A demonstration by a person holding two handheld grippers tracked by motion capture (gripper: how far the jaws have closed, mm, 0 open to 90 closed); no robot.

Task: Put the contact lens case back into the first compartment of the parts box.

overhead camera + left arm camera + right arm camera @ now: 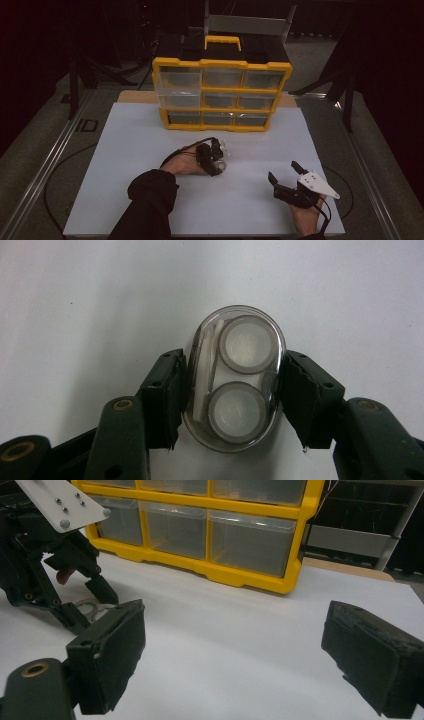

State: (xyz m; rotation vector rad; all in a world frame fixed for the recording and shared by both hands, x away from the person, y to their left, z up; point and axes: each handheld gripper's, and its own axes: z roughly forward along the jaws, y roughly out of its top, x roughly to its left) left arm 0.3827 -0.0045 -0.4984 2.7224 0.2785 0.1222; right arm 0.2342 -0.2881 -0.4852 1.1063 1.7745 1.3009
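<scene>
Left tool (233,390) closes on the clear oval plastic case (234,379) with two round lids; we squeeze evenly before lifting, right tool (283,174) wide.

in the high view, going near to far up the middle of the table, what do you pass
Sleeve → left gripper around a clear oval case → bare white tabletop → yellow drawer organizer → its yellow handle.

Dim lab: white table (150,200), yellow drawer organizer (220,95), black stands (345,95).
</scene>
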